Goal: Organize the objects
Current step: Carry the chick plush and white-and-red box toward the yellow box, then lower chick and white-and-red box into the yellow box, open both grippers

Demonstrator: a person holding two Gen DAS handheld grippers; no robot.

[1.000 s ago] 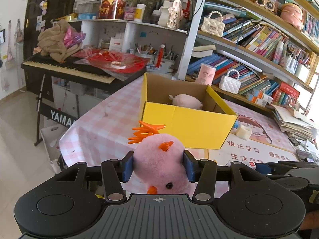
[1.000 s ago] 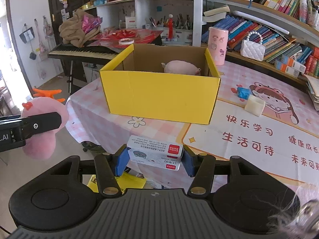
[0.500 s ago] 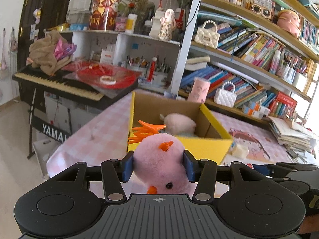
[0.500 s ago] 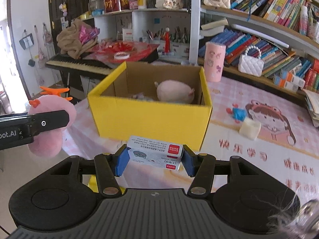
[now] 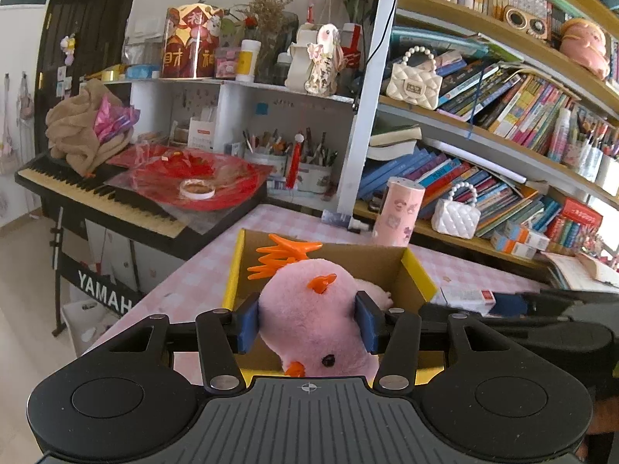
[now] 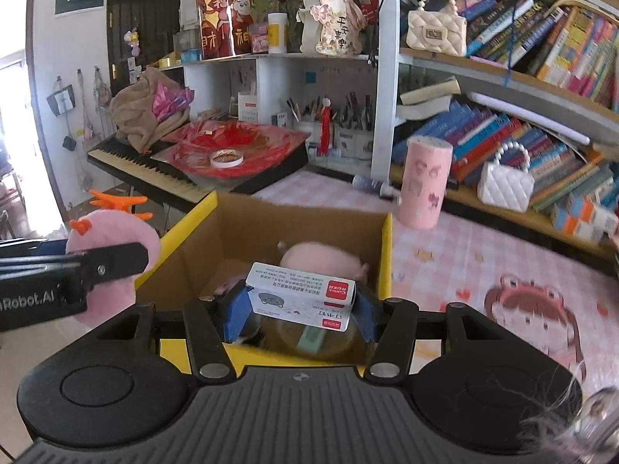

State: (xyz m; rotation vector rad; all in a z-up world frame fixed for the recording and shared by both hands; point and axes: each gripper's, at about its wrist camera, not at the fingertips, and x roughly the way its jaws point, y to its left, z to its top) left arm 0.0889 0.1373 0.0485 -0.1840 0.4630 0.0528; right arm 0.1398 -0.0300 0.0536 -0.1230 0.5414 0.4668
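Since a second ago I've carried both loads forward, so the yellow box point(image 6: 387, 247) that stood well ahead now sits right under the jaws. My left gripper point(image 5: 307, 321) is clenched on the pink chick toy point(image 5: 309, 301), held above the box's near left corner, and my right gripper point(image 6: 300, 311) grips the small white carton point(image 6: 300, 295) by its ends over the open box. Beyond the carton a pink plush point(image 6: 321, 261) lies inside, and past the box's far right corner a pink tube point(image 6: 423, 183) stands on the checked tablecloth point(image 6: 464, 239).
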